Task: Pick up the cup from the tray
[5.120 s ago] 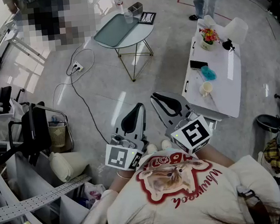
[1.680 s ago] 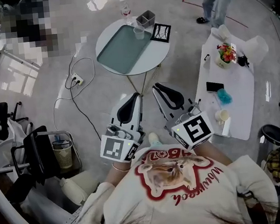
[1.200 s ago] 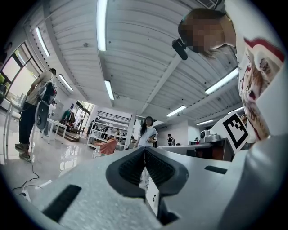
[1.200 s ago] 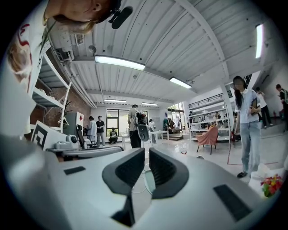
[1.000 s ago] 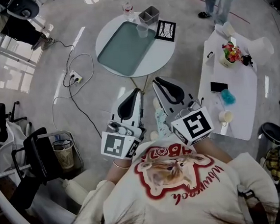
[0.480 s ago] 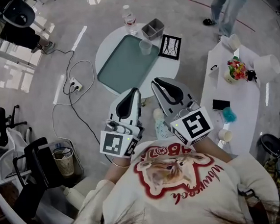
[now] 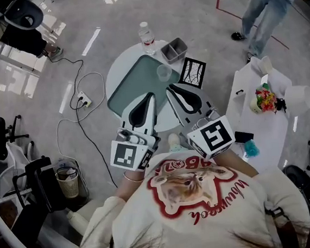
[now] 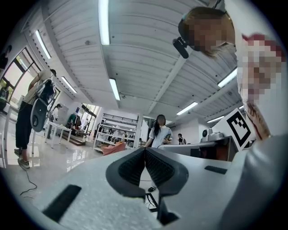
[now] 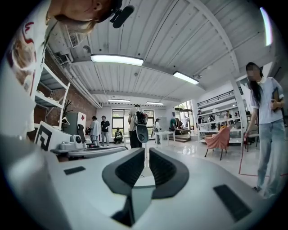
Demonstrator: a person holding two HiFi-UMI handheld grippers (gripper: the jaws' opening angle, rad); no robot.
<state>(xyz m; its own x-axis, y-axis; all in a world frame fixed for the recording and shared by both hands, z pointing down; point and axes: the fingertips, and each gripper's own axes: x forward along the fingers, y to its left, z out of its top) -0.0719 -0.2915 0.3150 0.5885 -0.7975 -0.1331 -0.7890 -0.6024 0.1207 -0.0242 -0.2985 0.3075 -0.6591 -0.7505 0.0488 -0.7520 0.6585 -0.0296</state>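
The round counter (image 7: 121, 69) stands just beyond the person, and the green tray (image 7: 137, 84) lies across it. Both tools hover over its near edge. The left hand-held gripper (image 7: 151, 94) is clenched on nothing, and the right hand-held gripper (image 7: 168, 87) is likewise closed and empty. The clear cup (image 7: 164, 72) stands upright at the tray's far right corner, untouched. By my judgement the pick-up is not begun: opening, reaching, grasping and lifting all remain.
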